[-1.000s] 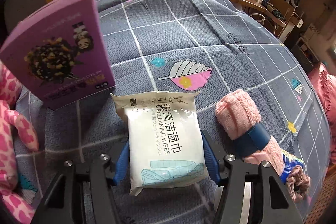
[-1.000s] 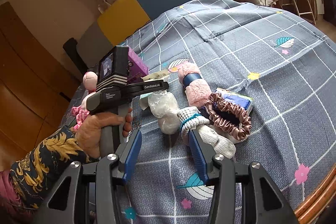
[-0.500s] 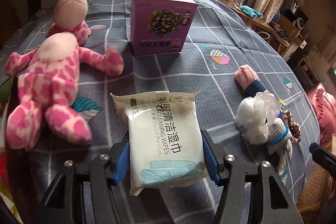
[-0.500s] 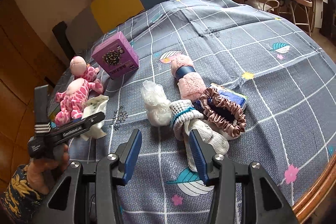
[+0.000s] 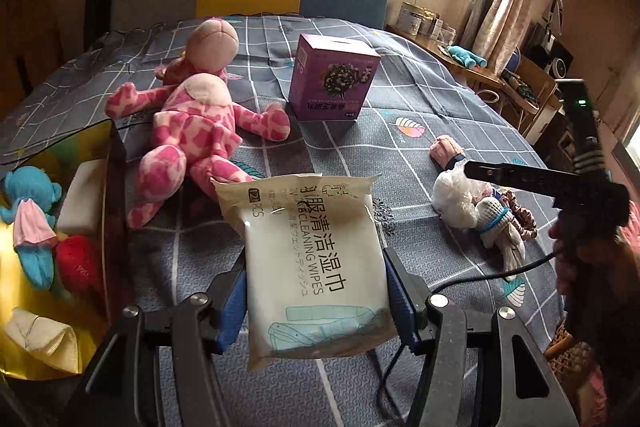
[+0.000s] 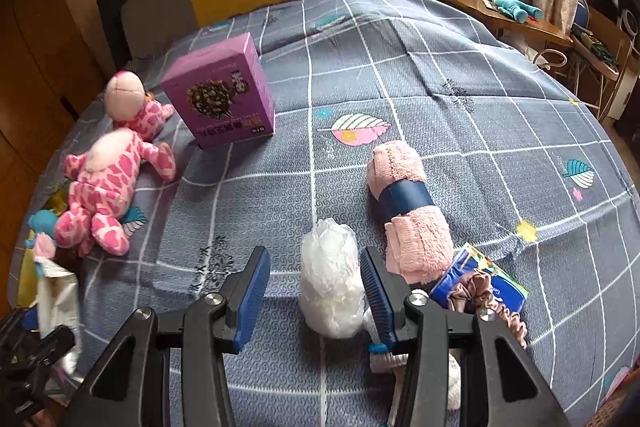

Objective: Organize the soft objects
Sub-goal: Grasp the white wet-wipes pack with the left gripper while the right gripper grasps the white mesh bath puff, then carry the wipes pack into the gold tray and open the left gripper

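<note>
Left gripper (image 5: 316, 301) has swung the clamped wipes pack (image 5: 316, 267) toward the yellow bin (image 5: 44, 307); release over it. Right gripper (image 6: 316, 297), half open and empty, straddles the plastic bag (image 6: 332, 287); centre before closing.

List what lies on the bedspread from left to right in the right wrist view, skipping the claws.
Pink spotted plush toy → purple box → white plastic bag bundle → rolled pink towel with blue band → blue packet.

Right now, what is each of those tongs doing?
Left tongs: closed on the pack of cleaning wipes.
Right tongs: open, holding nothing; the white plastic bundle sits between them.
</note>
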Demonstrator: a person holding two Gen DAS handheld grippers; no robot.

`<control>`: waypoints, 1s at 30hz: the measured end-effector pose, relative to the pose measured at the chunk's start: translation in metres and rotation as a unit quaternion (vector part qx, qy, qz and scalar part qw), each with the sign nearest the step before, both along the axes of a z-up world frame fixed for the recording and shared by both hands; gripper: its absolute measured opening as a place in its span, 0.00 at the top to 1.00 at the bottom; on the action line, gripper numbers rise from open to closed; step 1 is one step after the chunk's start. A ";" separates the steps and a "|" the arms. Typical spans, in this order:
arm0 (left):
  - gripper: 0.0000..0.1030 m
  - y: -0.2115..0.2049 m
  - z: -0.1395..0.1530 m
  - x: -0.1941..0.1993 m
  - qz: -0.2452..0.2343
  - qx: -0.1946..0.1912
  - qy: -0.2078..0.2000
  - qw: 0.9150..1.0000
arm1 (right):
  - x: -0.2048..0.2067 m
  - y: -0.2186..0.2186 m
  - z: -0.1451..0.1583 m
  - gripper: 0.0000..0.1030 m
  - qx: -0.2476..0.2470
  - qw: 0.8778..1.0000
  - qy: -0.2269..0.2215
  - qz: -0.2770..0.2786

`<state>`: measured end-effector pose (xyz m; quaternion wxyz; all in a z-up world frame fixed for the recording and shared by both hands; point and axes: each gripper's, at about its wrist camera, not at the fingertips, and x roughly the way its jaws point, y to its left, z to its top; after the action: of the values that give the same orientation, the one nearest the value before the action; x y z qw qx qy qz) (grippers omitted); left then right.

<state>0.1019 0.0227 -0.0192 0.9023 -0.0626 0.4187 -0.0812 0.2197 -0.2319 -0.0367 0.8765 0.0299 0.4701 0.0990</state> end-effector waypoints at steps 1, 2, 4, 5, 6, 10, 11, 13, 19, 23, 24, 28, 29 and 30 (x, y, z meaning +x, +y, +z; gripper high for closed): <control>0.40 0.004 0.002 -0.004 0.004 -0.001 -0.004 1.000 | 0.005 0.006 -0.009 0.54 -0.011 1.000 0.010 0.014; 0.40 0.007 0.005 -0.008 0.009 0.001 -0.008 1.000 | 0.008 0.014 -0.019 0.55 -0.022 0.999 0.022 0.031; 0.40 0.014 0.009 -0.015 0.019 0.005 -0.014 1.000 | 0.007 0.025 -0.037 0.67 -0.077 0.996 0.024 0.037; 0.40 0.018 0.012 -0.018 0.024 0.006 -0.018 1.000 | 0.003 0.029 -0.042 0.69 -0.100 0.994 0.007 0.043; 0.40 0.022 0.014 -0.021 0.030 0.006 -0.022 0.999 | -0.001 0.030 -0.045 0.69 -0.103 0.993 -0.002 0.050; 0.40 0.039 0.023 -0.032 0.059 0.013 -0.035 0.998 | 0.001 0.023 -0.047 0.68 -0.083 0.996 0.008 0.043; 0.40 0.042 0.024 -0.034 0.065 0.013 -0.036 0.997 | 0.003 0.021 -0.049 0.67 -0.077 0.996 0.017 0.037; 0.40 0.047 0.026 -0.037 0.077 0.019 -0.040 0.996 | 0.006 0.017 -0.052 0.66 -0.067 0.997 0.030 0.027; 0.40 0.055 0.028 -0.046 0.096 0.028 -0.043 0.994 | 0.006 0.023 -0.057 0.64 -0.088 0.995 0.034 0.036; 0.40 0.060 0.026 -0.050 0.102 0.030 -0.042 0.993 | 0.005 0.023 -0.057 0.64 -0.095 0.994 0.031 0.039; 0.40 0.061 0.026 -0.051 0.103 0.031 -0.041 0.993 | 0.005 0.023 -0.057 0.64 -0.096 0.994 0.031 0.039; 0.40 0.065 0.025 -0.053 0.110 0.031 -0.040 0.993 | 0.005 0.023 -0.056 0.64 -0.098 0.994 0.031 0.042; 0.40 0.066 0.025 -0.053 0.112 0.030 -0.040 0.992 | 0.005 0.024 -0.057 0.64 -0.101 0.994 0.030 0.043; 0.40 0.068 0.025 -0.054 0.114 0.030 -0.040 0.992 | 0.004 0.024 -0.057 0.64 -0.104 0.993 0.029 0.044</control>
<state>0.0483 0.0905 0.0061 0.9231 -0.0798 0.3748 0.0319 0.2237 -0.2076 -0.0938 0.8556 -0.0790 0.5041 0.0876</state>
